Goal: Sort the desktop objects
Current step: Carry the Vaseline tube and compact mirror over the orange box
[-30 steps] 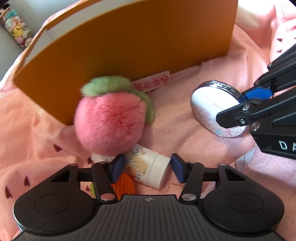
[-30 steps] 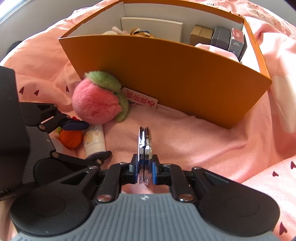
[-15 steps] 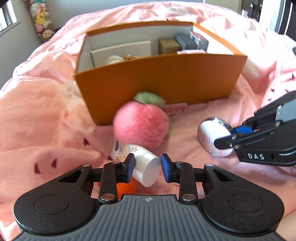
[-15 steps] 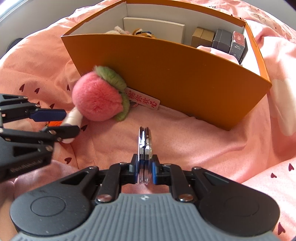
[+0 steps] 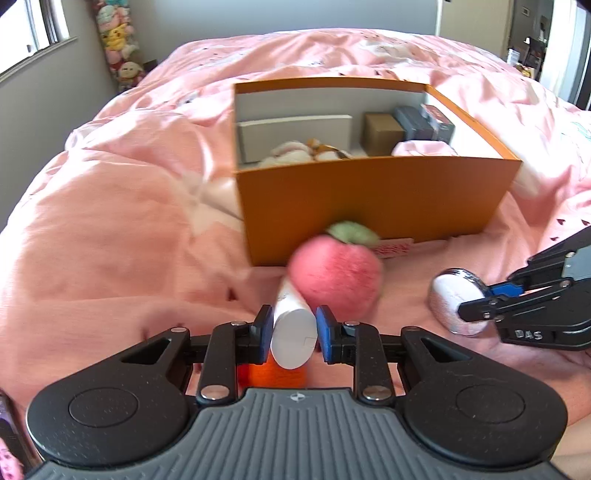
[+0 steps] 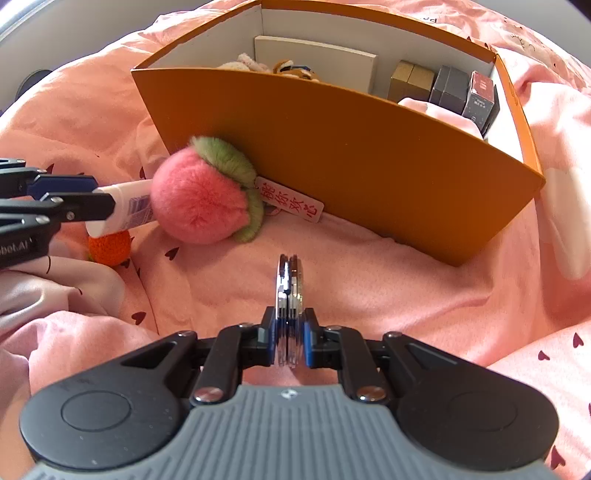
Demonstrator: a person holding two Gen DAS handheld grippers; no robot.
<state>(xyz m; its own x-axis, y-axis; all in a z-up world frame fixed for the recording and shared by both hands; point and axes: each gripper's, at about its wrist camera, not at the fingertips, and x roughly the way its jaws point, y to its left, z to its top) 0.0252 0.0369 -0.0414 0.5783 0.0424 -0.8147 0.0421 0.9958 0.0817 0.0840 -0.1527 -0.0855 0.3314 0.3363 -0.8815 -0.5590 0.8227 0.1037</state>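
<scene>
Two grippers in play. Left gripper (image 5: 290,334): jaws closing, blue pads pressed on both sides of a white tube (image 5: 293,334) at its cap end; the tube's printed body runs forward and meets the pink plush peach (image 5: 334,282). From the right wrist view the tube (image 6: 123,208) sticks out level from the left gripper (image 6: 92,201), off the bedding, its far end against the peach (image 6: 199,201). An orange crocheted ball (image 6: 109,247) lies on the blanket just under the tube.

Right gripper (image 6: 290,347): clenched on a round silver compact mirror (image 6: 290,291), held edge-on and upright between the pads — seen from the left wrist as a shiny disc (image 5: 456,302) in that gripper (image 5: 480,306).

Peach, with green leaf and a pink tag of red characters (image 6: 291,201), rests against the front wall of the orange box (image 6: 369,158). Inside the box: a pale flat box, small stuffed toys, a brown carton, dark cartons, some pink cloth. Everything sits on a pink heart-print blanket (image 6: 388,295) — a bed. Plush toys (image 5: 116,33) stacked in the far room corner.
</scene>
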